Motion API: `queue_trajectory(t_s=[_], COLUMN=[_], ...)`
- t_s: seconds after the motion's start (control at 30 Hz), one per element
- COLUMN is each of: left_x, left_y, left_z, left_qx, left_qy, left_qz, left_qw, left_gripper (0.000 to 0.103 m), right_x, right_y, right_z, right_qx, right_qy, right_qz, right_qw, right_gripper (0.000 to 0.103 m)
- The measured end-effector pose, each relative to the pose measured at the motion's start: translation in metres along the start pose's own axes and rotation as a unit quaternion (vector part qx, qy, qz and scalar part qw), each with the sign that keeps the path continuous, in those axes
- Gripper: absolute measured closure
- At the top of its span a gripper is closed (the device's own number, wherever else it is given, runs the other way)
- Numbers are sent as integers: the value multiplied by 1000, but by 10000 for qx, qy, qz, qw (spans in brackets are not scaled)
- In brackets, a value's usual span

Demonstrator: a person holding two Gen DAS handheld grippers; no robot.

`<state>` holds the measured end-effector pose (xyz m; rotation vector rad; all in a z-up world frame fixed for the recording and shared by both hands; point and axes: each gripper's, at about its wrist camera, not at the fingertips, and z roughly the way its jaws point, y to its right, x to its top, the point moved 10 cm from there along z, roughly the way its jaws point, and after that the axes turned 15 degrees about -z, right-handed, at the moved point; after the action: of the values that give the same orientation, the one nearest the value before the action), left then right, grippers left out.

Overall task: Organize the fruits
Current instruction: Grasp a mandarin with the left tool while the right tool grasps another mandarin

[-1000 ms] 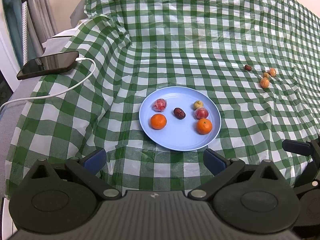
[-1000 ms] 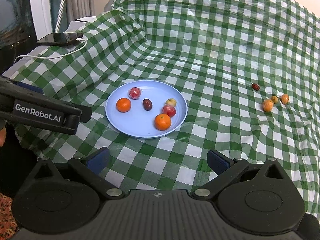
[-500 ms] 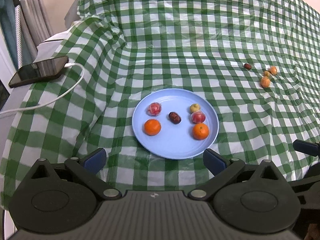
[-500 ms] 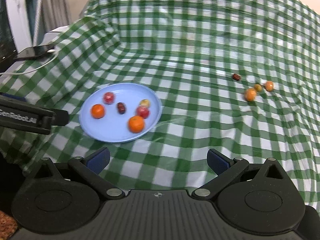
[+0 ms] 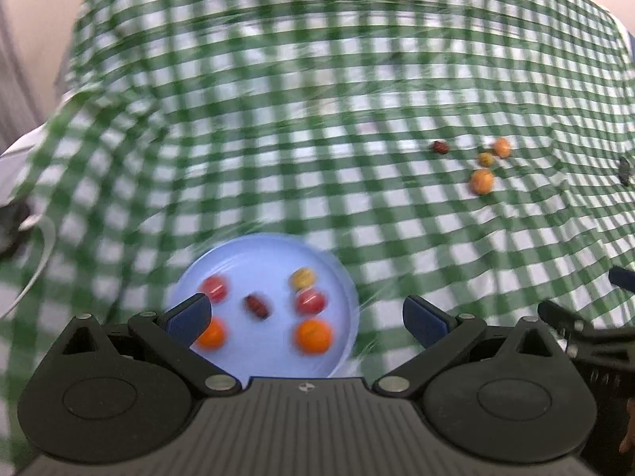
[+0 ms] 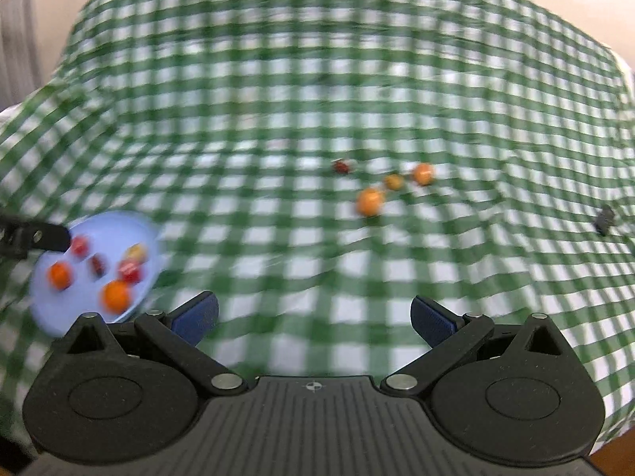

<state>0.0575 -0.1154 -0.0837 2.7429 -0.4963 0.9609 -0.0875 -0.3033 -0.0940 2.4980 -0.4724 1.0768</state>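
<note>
Left wrist view — left gripper (image 5: 305, 315) spread wide above the blue plate (image 5: 254, 254) of fruit; right gripper (image 6: 313, 317) likewise agape, empty, facing four loose fruits (image 6: 370, 201).

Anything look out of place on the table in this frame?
Four small fruits lie loose on the checked cloth, far right of the blue plate that holds six others. A small dark object sits further right; blur hides what it is.

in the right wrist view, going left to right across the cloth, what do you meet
blue plate with fruit → dark red fruit → largest loose orange fruit → small yellow-brown fruit → small orange fruit → small dark object, too blurred to identify
</note>
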Motion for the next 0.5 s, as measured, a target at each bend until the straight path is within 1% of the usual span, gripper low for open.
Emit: queue_trajectory(t_s=[0.13,0.2,0.27,0.33,0.43,0.5], left_x=[19,28,34,38,44,47], left_y=[51,80,108,135,174,194], left_z=[27,46,67,93,134,161], left_qx=[-252,-408,-567,-724,-928,-957], left_qy=[1,9,-22,-138,-316,-413], left_qz=[308,566,787,965,1096,1145], left_qw=[9992,9976,9953,9926,9891,9879], left_gripper=[0,0,0,0,0,0], right_x=[11,18,24,30,34,35], right_y=[55,84,111,137,169,186], right_z=[25,43,64,90,135,168], right_qx=[-374,-533,-667,-782,-797,-668], right_qy=[144,228,290,322,276,188], right_qz=[179,248,289,312,409,560], right_qw=[9990,9980,9969,9959,9956,9960], right_gripper=[1,1,1,1,1,1])
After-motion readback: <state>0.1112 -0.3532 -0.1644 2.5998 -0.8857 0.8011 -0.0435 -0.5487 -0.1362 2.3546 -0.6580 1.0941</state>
